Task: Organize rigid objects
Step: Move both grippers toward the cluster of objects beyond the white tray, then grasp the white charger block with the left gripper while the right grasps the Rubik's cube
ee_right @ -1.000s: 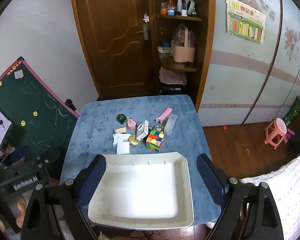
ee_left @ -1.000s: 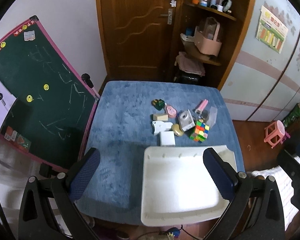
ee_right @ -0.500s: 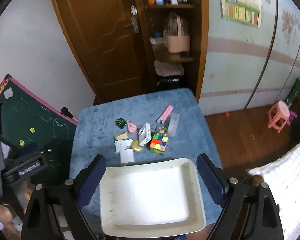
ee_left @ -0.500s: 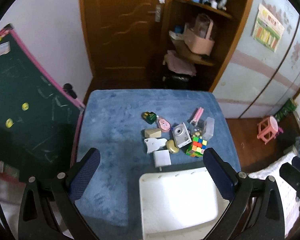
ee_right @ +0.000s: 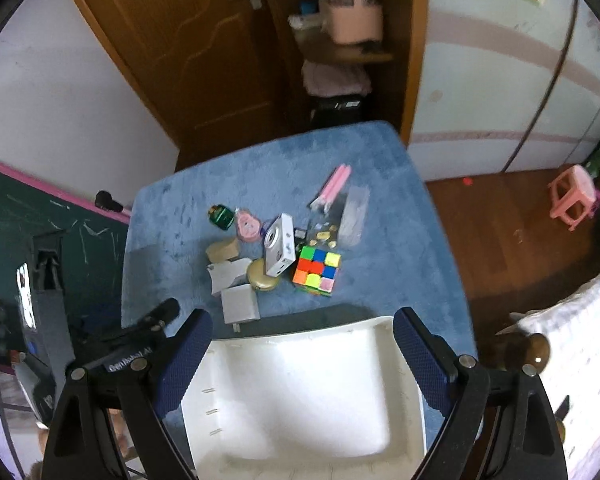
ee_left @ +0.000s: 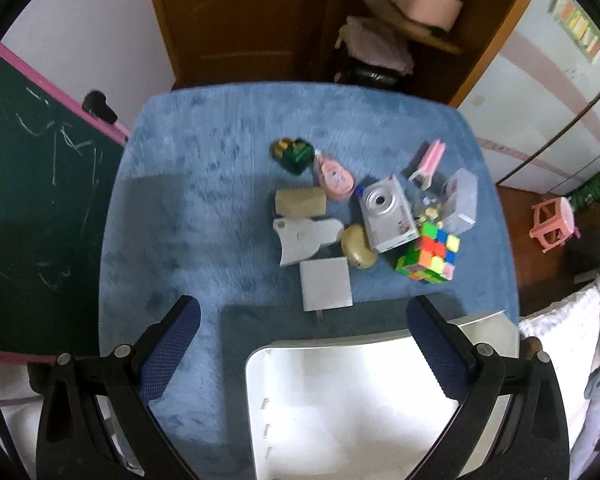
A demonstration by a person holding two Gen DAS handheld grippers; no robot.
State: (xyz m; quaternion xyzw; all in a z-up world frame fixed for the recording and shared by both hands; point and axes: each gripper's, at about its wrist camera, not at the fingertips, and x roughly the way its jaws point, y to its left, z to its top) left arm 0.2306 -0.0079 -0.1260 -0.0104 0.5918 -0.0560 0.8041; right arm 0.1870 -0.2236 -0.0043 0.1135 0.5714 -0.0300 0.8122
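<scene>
**Q:** Nothing in the white tray (ee_right: 300,392) so far?

**A:** Nothing; its floor is bare in both wrist views. The tray sits at the near edge of the blue-covered counter (ee_left: 188,208), under both of my tools. The fingers of my left gripper (ee_left: 302,354) are spread wide and carry nothing; the fingers of my right gripper (ee_right: 303,354) are likewise spread and unloaded.

**Q:** Where are the items to be sorted?

**A:** All in one cluster beyond the tray's far rim. Nearest lies a white charger block (ee_left: 326,285). Just behind it are a white folded piece (ee_left: 304,238) and a round tan case (ee_left: 358,247). A silver compact camera (ee_left: 386,213) leans beside the case, with a Rubik's cube (ee_right: 317,276) to its right. Further back are a tan block (ee_left: 300,203), a pink correction-tape dispenser (ee_left: 336,178), a dark green bottle (ee_left: 296,154), a pink stick-shaped item (ee_right: 334,184) and a clear plastic box (ee_left: 460,196). Small gold pieces (ee_right: 326,235) lie scattered between camera and box.

**Q:** Progress, then?

**A:** By my judgement, at the very start: every object remains on the counter, and each pick and placement is yet to be done.
</scene>
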